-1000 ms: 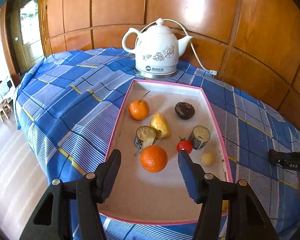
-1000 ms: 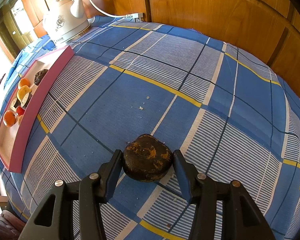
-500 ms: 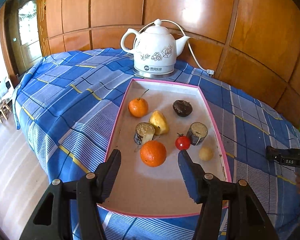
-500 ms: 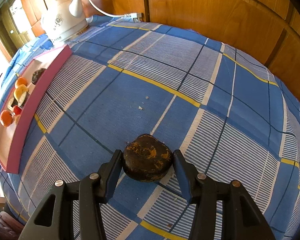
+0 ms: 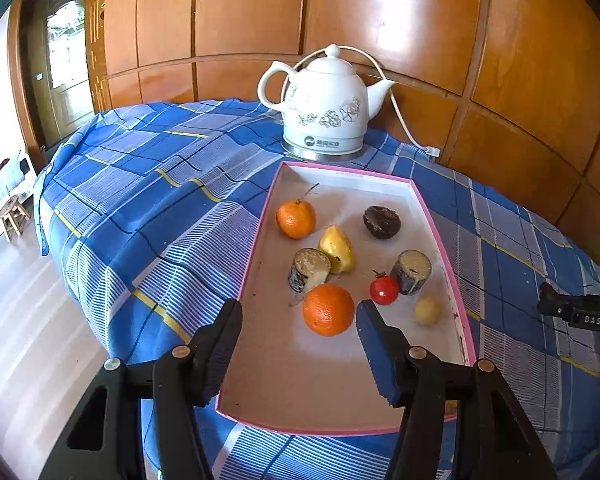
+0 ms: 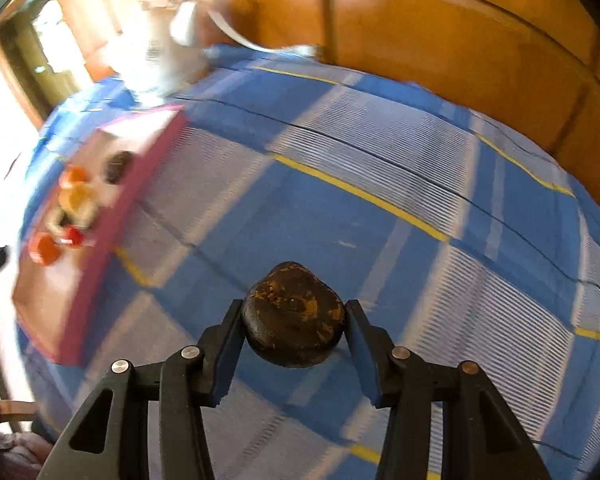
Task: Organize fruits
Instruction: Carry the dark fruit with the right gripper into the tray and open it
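Pink-rimmed tray [image 5: 440, 236] at centre frame holds eight pieces: two oranges [image 5: 328, 309], two cut cylindrical chunks [image 5: 411, 271], one yellow wedge [image 5: 337, 248], one red cherry tomato [image 5: 384, 289], one dark round fruit [image 5: 381, 221] and one small pale fruit [image 5: 427, 311]. One white kettle [image 5: 324, 108] stands behind it on the blue plaid cloth [image 5: 152, 208]. Left gripper [image 5: 298, 320] hangs over the tray's near end, fingers apart and empty. Right gripper [image 6: 293, 326] is clamped on a dark brown, rust-flecked fruit [image 6: 294, 314], low in its blurred view.

dark, perhaps rotten fruit [image 6: 293, 316] between fingers [image 6: 229, 340]
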`<state>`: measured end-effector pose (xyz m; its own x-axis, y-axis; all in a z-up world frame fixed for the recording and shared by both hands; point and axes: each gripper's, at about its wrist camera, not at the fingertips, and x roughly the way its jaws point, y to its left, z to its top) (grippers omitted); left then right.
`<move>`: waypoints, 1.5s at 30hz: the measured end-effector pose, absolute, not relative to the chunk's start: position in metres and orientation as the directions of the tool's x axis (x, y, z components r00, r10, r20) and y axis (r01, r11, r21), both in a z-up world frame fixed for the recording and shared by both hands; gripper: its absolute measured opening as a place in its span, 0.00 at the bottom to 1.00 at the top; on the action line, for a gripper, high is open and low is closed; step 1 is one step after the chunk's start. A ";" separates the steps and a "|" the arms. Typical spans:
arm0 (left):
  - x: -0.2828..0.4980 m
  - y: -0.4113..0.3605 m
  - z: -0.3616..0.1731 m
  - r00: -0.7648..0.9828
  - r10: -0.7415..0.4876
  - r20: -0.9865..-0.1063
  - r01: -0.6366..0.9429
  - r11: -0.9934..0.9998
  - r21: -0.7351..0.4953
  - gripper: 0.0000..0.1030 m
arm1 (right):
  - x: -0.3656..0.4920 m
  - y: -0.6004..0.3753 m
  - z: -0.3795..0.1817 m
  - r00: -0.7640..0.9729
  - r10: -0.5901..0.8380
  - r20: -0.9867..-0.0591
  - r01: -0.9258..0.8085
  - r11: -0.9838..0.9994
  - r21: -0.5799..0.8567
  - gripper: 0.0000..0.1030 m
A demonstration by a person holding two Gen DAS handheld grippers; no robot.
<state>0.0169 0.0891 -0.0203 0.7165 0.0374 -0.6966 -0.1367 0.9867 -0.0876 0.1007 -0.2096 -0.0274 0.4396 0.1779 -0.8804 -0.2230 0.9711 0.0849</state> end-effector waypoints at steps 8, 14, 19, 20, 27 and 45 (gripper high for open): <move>0.013 0.109 -0.023 0.717 0.065 -0.694 -0.185 0.978 -0.101 0.59 | 0.104 -0.095 -0.008 0.413 0.362 -0.835 -0.446 0.880 0.161 0.48; 0.010 0.125 -0.024 0.718 0.080 -0.692 -0.221 0.968 -0.118 0.59 | 0.115 -0.021 -0.011 0.373 0.420 -0.827 -0.540 0.824 0.175 0.48; 0.009 0.130 -0.023 0.722 0.086 -0.687 -0.227 0.967 -0.117 0.59 | 0.134 0.012 -0.034 0.327 0.404 -0.854 -0.549 0.817 0.176 0.49; 0.008 0.131 -0.023 0.723 0.086 -0.685 -0.227 0.967 -0.118 0.59 | 0.138 0.017 -0.041 0.309 0.395 -0.865 -0.545 0.819 0.180 0.49; 0.007 0.133 -0.020 0.730 0.096 -0.676 -0.231 0.966 -0.112 0.59 | 0.146 0.016 -0.047 0.297 0.419 -0.858 -0.517 0.826 0.225 0.51; 0.004 0.117 -0.016 0.741 0.090 -0.666 -0.206 0.974 -0.097 0.65 | 0.113 -0.024 -0.018 0.442 0.411 -0.798 -0.420 0.880 0.221 0.53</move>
<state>0.0043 0.1171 -0.0159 0.7408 0.0904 -0.6656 -0.2064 0.9736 -0.0974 0.1126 -0.0244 -0.0179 0.4417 0.4108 -0.7976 -0.4200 0.8802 0.2208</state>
